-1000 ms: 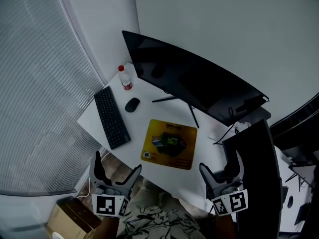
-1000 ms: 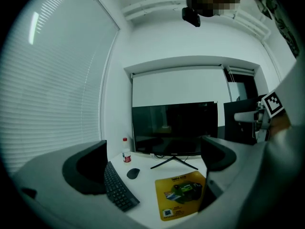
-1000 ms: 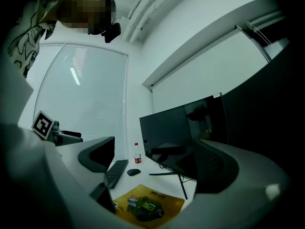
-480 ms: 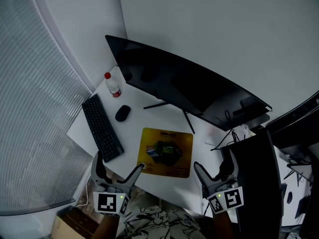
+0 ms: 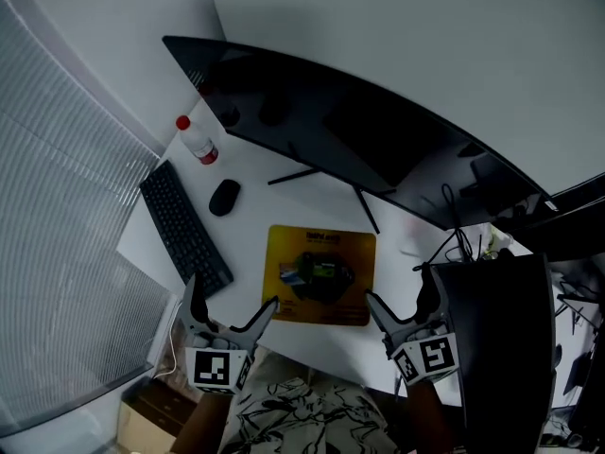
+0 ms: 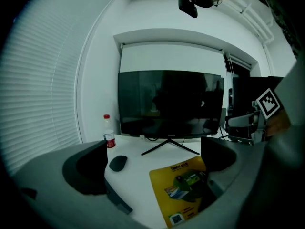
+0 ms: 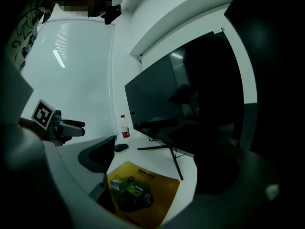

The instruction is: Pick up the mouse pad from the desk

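A yellow mouse pad (image 5: 321, 274) with a dark printed picture lies flat on the white desk (image 5: 274, 206), near its front edge. It also shows in the left gripper view (image 6: 183, 190) and the right gripper view (image 7: 140, 190). My left gripper (image 5: 232, 303) hangs open at the desk's front edge, just left of the pad's near corner. My right gripper (image 5: 402, 303) is open too, at the pad's near right corner. Neither touches the pad, and both have nothing between their jaws.
A black keyboard (image 5: 184, 230) lies at the left, with a black mouse (image 5: 224, 197) and a red-capped bottle (image 5: 197, 140) behind it. A wide dark monitor (image 5: 350, 126) on a thin stand spans the back. A dark cabinet (image 5: 501, 348) stands at the right. Cables (image 5: 454, 249) trail beside it.
Both grippers have moved forward toward the desk's front edge and now flank the mouse pad's near side. The head camera has moved in closer. The pad has not moved.
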Demonstrator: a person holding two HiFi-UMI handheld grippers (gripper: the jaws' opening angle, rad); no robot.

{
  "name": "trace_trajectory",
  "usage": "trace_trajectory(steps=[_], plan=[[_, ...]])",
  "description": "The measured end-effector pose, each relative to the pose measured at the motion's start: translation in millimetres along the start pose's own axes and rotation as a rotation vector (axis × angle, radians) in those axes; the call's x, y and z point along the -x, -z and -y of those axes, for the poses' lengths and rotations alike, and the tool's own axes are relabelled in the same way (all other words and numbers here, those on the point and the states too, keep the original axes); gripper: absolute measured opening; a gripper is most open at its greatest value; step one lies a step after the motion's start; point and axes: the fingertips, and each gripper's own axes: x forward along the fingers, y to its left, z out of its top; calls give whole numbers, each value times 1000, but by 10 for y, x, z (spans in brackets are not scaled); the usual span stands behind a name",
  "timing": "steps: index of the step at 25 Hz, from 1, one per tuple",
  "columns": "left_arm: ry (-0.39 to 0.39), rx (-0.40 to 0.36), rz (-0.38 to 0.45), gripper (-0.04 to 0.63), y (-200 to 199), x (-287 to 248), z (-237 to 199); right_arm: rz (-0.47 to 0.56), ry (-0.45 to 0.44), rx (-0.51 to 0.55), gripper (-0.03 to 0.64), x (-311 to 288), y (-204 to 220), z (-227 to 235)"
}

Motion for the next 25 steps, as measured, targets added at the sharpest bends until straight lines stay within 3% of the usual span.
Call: trace_trajectory(steps=[14, 25], plan=[[122, 30, -256, 598, 1140, -746, 122, -295, 58, -42, 514, -588, 1239, 277], [171, -14, -396, 561, 1770, -1101, 200, -487, 66, -54, 512, -779, 1921, 287]])
